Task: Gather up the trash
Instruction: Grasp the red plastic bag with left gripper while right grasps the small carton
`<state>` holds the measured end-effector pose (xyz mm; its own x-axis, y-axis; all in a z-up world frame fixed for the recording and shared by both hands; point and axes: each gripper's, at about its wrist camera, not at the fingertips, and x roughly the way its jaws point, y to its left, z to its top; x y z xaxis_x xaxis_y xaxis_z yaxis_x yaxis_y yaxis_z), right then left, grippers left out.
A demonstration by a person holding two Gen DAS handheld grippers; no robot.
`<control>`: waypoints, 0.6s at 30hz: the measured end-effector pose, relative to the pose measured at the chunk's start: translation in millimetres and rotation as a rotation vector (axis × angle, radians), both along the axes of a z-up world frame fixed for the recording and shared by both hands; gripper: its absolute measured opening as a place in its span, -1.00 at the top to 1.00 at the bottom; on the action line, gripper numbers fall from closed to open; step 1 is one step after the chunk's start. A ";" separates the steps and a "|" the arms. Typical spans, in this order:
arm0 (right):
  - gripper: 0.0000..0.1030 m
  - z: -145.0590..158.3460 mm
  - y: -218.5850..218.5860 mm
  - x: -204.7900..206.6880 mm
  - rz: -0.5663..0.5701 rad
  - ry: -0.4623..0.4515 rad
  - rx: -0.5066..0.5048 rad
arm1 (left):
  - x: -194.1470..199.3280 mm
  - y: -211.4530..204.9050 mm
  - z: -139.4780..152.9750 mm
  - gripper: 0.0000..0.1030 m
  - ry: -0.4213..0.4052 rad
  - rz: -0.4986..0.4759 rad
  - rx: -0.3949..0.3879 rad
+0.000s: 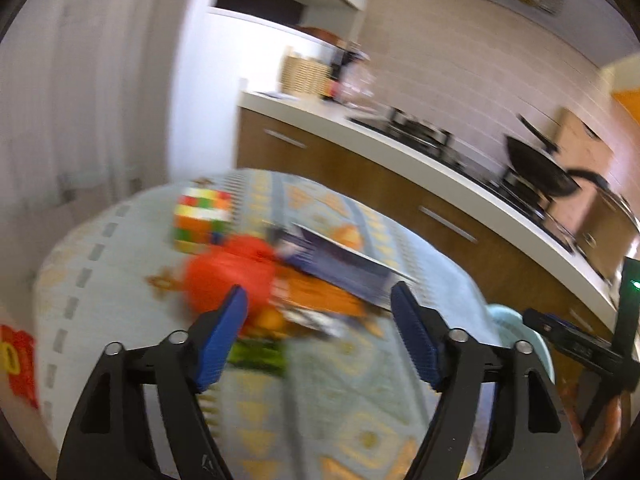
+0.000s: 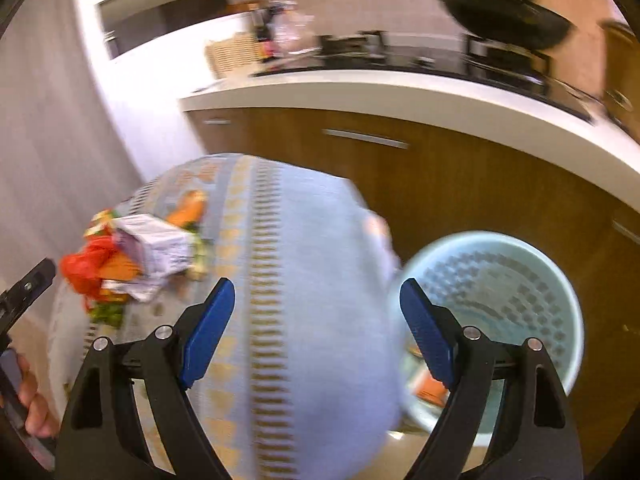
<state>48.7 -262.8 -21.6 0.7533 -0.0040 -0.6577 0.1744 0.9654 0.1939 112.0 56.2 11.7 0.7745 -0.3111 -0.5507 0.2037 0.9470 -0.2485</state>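
Note:
A heap of trash lies on the table: a crumpled red bag [image 1: 228, 276], a dark blue carton [image 1: 344, 264], orange wrappers [image 1: 320, 296] and a green wrapper [image 1: 260, 354]. My left gripper [image 1: 318, 336] is open and empty, just in front of the heap. In the right wrist view the heap [image 2: 132, 256] lies far left. My right gripper [image 2: 316, 336] is open and empty over the table's right edge, next to a pale blue bin [image 2: 504, 300] on the floor with an orange wrapper [image 2: 430, 388] inside. Both views are blurred.
A multicoloured cube [image 1: 202, 216] stands on the patterned tablecloth [image 1: 340, 400] behind the heap. A red packet [image 1: 16, 360] lies at the far left. A wooden counter [image 2: 400, 168] with a stove and a black pan [image 2: 504, 16] runs behind the table.

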 end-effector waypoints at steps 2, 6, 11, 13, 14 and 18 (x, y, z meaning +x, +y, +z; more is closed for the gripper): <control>-0.56 5.1 21.9 16.3 0.067 -0.005 0.007 | 9.5 18.1 -0.3 -0.57 0.014 0.017 -0.004; -0.56 9.5 59.2 47.6 0.184 -0.019 0.008 | 30.8 36.0 -11.1 -0.61 0.071 -0.001 -0.015; -0.56 4.3 90.1 89.1 0.285 0.002 0.008 | 57.9 37.1 -33.2 -0.63 0.151 -0.031 -0.022; -0.56 -0.5 98.3 105.0 0.315 0.018 0.008 | 63.8 36.1 -40.7 -0.63 0.161 -0.031 -0.017; -0.56 -2.5 101.1 108.6 0.323 0.023 0.006 | 66.7 35.2 -43.7 -0.63 0.166 -0.032 -0.018; -0.56 -12.2 108.8 129.5 0.358 0.048 0.011 | 75.9 34.6 -52.3 -0.51 0.179 -0.037 -0.031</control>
<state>178.1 -154.0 -33.7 0.6741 0.2620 -0.6906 -0.1656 0.9648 0.2043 187.9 90.8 -40.6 0.6526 -0.3569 -0.6684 0.1885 0.9309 -0.3130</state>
